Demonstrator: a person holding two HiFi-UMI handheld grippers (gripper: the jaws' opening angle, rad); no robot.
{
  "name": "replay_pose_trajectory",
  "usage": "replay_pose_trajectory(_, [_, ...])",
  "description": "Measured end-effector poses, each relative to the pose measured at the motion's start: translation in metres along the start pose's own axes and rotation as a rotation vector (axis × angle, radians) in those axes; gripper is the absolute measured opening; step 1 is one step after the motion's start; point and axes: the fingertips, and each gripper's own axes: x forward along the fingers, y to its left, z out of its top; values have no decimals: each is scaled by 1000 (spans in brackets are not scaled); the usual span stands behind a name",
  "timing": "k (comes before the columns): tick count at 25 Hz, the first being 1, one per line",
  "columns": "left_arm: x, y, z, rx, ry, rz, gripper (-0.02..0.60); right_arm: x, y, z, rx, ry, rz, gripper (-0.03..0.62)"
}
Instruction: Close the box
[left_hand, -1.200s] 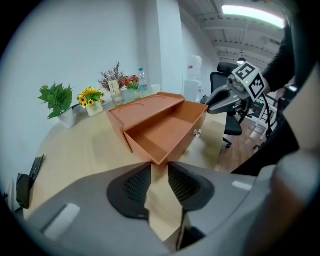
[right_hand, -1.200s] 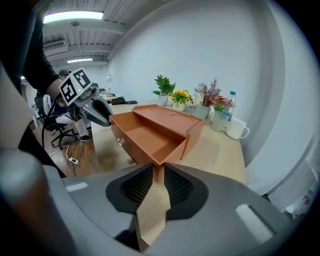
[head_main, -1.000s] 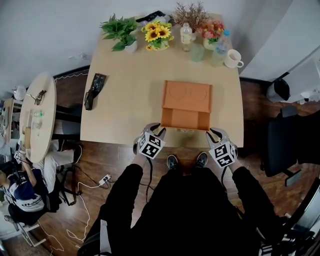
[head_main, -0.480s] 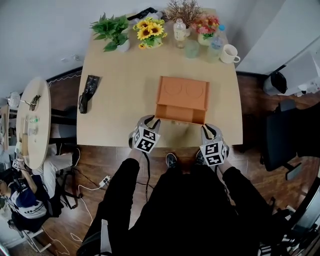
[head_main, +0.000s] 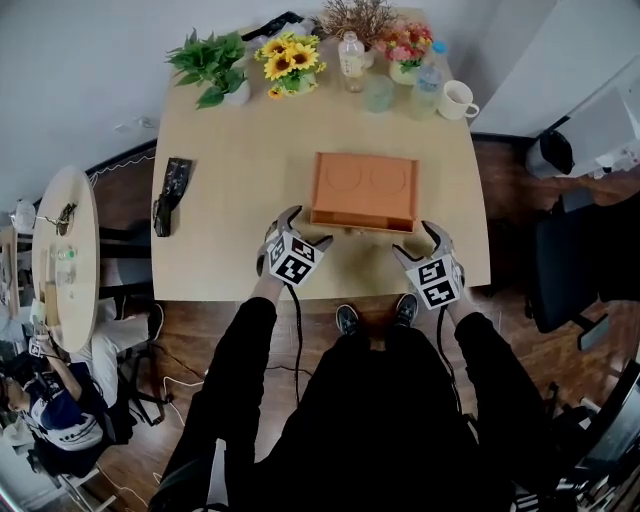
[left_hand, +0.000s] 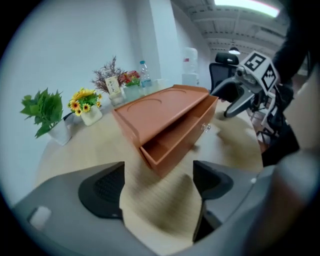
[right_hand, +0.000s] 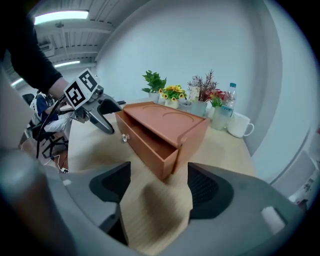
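On the table (head_main: 230, 200) the box (head_main: 365, 185) has its drawer (right_hand: 150, 145) ajar, not yet pushed in, while the left gripper (left_hand: 157, 185) and right gripper (right_hand: 155, 185) sit near it, empty jaws opening wide.

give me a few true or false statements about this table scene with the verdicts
1. The drawer of the box is fully shut. False: it sticks out a little.
2. A white mug stands near the far right corner of the table. True.
3. The left gripper grips the box. False: its jaws are opening with nothing between them.
4. Sunflowers stand at the table's far edge. True.
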Motion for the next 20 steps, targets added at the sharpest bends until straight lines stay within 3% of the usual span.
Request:
replay_pose_trajectory(2, [3,9,8,32,-11,-20,416,5,-6,8,-30,-10,13,359])
replay_pose_trajectory(7, [2,-6,31,21,-38,-114,411,7,-5,20,-41,-24,89,354])
replay_pose_trajectory(15, [-25,-65,6,-38,-6,-67,411,-26,17,-13,-112,10,163,359])
replay_pose_trajectory(20, [-40,-101,-8,-49,35,-32,411,-43,25,-30,-119,4,151,357])
